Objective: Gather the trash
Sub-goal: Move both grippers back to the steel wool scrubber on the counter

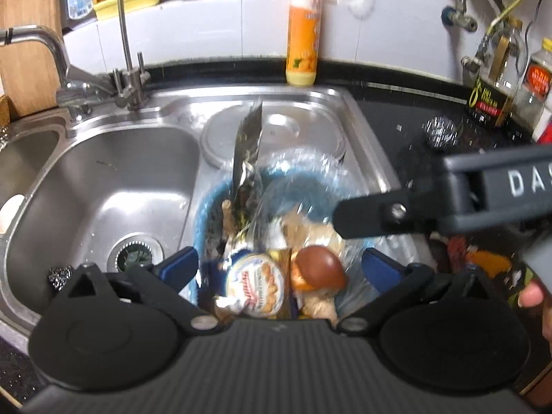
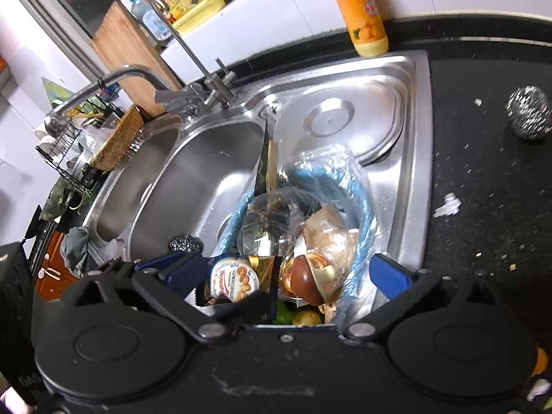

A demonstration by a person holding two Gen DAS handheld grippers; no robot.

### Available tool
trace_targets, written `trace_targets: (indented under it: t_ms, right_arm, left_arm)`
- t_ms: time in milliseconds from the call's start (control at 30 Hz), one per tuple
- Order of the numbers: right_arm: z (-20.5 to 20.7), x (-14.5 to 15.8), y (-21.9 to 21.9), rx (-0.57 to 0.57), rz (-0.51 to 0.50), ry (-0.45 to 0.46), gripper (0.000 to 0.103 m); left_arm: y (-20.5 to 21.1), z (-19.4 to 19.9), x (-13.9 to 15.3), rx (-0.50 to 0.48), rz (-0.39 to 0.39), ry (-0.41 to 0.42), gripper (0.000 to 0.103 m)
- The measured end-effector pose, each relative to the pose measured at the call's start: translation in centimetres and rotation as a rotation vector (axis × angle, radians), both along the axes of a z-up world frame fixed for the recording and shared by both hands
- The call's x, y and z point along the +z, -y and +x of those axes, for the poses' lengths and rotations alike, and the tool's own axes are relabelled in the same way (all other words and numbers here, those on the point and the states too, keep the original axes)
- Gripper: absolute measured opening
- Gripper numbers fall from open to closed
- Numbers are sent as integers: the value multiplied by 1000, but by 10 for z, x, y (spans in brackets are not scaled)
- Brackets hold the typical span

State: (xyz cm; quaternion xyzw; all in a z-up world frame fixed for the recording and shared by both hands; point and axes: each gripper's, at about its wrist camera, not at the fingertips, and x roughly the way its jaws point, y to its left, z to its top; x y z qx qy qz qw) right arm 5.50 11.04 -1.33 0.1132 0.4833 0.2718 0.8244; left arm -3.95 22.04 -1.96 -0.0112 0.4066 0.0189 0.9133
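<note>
**Ana:** Right under the left gripper, its blue fingers spread wide and holding nothing, sits the blue bin with its clear liner, parked on the sink's drainboard. The cookie wrapper and the brown shell-like piece already lie inside.

**Ben:** Same from the right gripper: jaws fully apart, empty, hovering over that same heap. So the trash is in the bin, not in either grip.

**Ana:** My worry is the pile. It looks heaped near the rim, and the wrapper rests close to the edge on the basin side. A nudge from a finger could tip it into the basin.

**Ben:** The liner is loose and puffed up too. A pad catching that film could drag the whole bin sideways.

**Ana:** And the tall dark wrapper stands upright at the bin's far edge; it could topple out.

**Ben:** Further off, scraps are still scattered on the black counter, near the steel scrubber. Sweeping for them risks grabbing the scrubber instead.
</note>
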Motion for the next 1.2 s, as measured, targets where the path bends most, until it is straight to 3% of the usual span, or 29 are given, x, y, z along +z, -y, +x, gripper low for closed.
trace_targets:
  t_ms: [300,800,1200]
  right_arm:
    - [0,24,58,-101,9,59,103]
    - [-4,16,176,-294,-20,38,103]
    - [34,8,210,-308,-43,21,103]
  left_arm:
    - [47,10,26,-61,-3,73,103]
    - [155,29,6,-234,4,24,103]
    - [186,87,-2,-190,24,26,103]
